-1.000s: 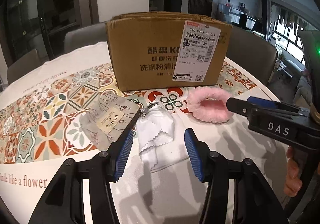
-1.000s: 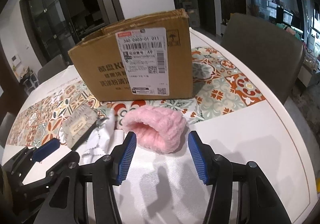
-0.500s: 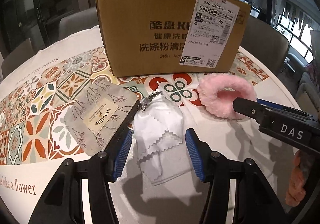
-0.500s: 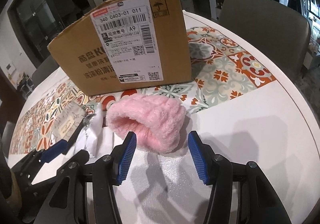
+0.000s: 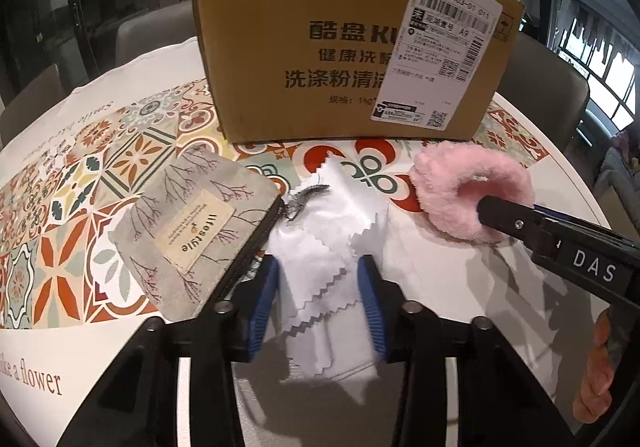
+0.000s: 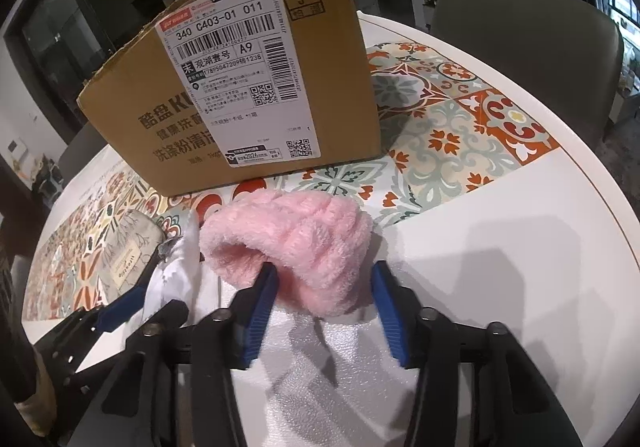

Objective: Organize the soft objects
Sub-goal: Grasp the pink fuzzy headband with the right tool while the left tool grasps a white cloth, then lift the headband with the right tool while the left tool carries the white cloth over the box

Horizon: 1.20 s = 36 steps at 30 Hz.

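Observation:
A white zigzag-edged cloth [image 5: 320,247] lies on the table between the open blue pads of my left gripper [image 5: 318,271]. A grey zip pouch [image 5: 196,231] lies just left of it. A fluffy pink band [image 6: 296,243] lies in front of a cardboard box [image 6: 248,87]. My right gripper [image 6: 320,279] is open with its jaws on either side of the band's near edge. In the left wrist view the band [image 5: 472,191] is at the right with my right gripper [image 5: 520,219] against it.
The box [image 5: 352,47] stands upright at the back of a round white table [image 6: 520,247] with a patterned tile mat [image 5: 80,175]. Grey chairs [image 6: 520,7] stand around the table. The table edge curves close on the right.
Both grippers have moved forward and down. The left one now straddles the white cloth and the right one straddles the pink band. Both stay open.

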Motion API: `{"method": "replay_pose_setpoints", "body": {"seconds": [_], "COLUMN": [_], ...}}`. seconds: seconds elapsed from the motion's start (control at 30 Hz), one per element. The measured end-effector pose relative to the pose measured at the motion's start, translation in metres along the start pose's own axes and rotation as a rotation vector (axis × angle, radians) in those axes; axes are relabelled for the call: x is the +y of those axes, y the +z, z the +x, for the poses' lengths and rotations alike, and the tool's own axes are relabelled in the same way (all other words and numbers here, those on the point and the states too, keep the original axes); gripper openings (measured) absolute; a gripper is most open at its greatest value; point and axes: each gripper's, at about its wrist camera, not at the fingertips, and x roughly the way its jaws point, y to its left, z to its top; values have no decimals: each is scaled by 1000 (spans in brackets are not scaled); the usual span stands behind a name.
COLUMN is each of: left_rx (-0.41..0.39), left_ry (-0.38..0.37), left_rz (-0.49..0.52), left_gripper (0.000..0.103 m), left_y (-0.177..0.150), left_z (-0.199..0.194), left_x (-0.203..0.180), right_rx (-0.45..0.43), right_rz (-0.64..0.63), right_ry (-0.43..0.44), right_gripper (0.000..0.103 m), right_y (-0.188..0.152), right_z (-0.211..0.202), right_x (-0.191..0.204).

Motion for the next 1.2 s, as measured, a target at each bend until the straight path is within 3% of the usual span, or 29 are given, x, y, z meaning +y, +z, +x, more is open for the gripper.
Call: {"method": "replay_pose_setpoints", "body": {"seconds": [0.17,0.23,0.4,0.7,1.2], "left_rx": [-23,-13,-8,-80,-168], "left_ry": [-19,-15,-32,-59,-91], "left_rz": [-9,-2,-15,-11,-7], "left_gripper": [28,20,7,7,7], "left_y": [2,2,2,8,20], "left_z": [-6,-4,-3,-25,-60], "left_x": [3,2,3,2,-4], "right_rx": [5,1,10,-15,-52], "right_rz": [8,9,14,15,36], "right_ry": [0,-8,-17,-7,45], "right_gripper": [32,25,21,16,15], "right_y": [1,1,1,3,7], "right_z": [0,0,0,-8,-31], "right_x": [1,1,0,2,7]}}
